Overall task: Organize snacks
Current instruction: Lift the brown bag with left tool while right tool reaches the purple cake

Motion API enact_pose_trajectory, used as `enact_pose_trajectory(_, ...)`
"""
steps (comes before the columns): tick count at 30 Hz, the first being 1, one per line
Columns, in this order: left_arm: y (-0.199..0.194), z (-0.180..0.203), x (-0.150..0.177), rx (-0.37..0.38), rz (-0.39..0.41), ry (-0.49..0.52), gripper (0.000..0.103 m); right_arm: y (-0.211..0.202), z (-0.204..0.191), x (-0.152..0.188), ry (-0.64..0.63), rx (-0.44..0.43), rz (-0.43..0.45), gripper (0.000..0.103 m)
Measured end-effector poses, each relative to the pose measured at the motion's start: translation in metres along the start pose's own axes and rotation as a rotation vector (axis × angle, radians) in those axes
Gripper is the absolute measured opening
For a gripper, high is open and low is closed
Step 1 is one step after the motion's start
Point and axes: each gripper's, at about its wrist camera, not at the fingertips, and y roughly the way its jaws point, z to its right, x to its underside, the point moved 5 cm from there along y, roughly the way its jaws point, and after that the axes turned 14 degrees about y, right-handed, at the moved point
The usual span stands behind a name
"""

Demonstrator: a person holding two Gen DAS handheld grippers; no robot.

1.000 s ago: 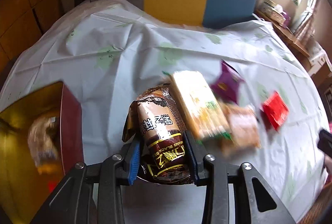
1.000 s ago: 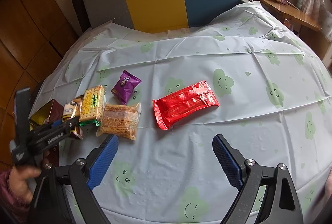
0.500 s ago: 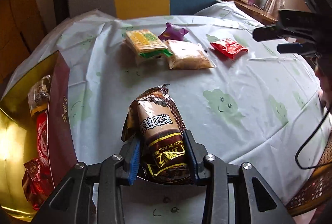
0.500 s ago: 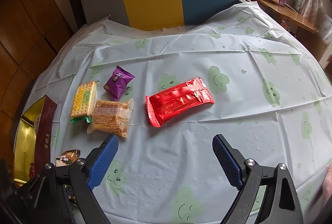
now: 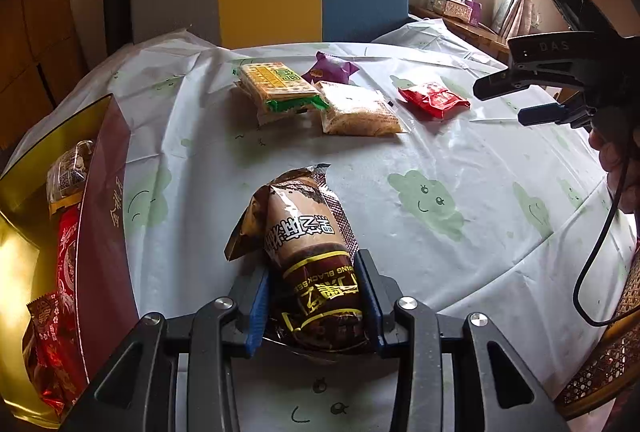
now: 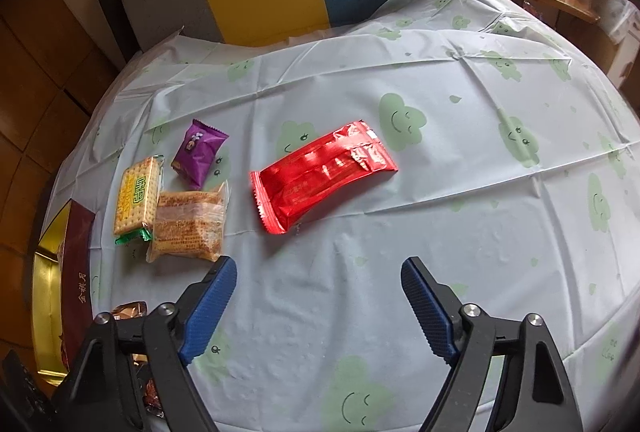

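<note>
Left wrist view: the left gripper (image 5: 316, 296) clamps a brown snack packet (image 5: 310, 252) (jaws easing apart) beside the box (image 5: 106, 192); the right gripper (image 6: 320, 296), empty, narrows above the tablecloth (image 6: 440, 212).

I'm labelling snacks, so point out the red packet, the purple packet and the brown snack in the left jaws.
red packet (image 6: 324, 176): right wrist view, middle of wrapper.
purple packet (image 6: 199, 154): right wrist view, centre.
brown snack (image 5: 308, 244): left wrist view, printed front.

Glossy red foil packet (image 6: 324, 178); smooth plastic tablecloth (image 6: 460, 240); shiny gold-lined box (image 5: 24, 248); ribbed blue gripper pads (image 6: 210, 306).
</note>
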Motion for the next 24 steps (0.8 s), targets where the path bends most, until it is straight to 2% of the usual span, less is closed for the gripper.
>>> enact_pose_trajectory(7, 0.0, -0.002, 0.001, 0.025, 0.017, -0.015, 0.04, 0.01, -0.043, -0.008, -0.035, -0.067, -0.03, 0.077)
enact_pose_trajectory(13, -0.001, -0.004, 0.003, 0.041, 0.032, -0.018, 0.04, 0.051, -0.098, -0.03, 0.013, -0.14, -0.084, 0.077)
enact_pose_trajectory(20, -0.001, -0.005, 0.003, 0.061, 0.042, -0.025, 0.04, 0.103, -0.129, -0.052, 0.083, -0.085, -0.101, 0.076)
enact_pose_trajectory(21, -0.001, -0.006, 0.003, 0.064, 0.043, -0.025, 0.04, 0.109, -0.131, -0.054, 0.08, -0.076, -0.101, 0.07)
enact_pose_trajectory(22, -0.001, -0.005, 0.003, 0.066, 0.043, -0.024, 0.04, 0.114, -0.134, -0.055, 0.067, -0.057, -0.099, 0.057)
enact_pose_trajectory(24, -0.001, -0.005, 0.003, 0.068, 0.044, -0.023, 0.04, 0.121, -0.137, -0.056, 0.028, -0.025, -0.094, 0.042)
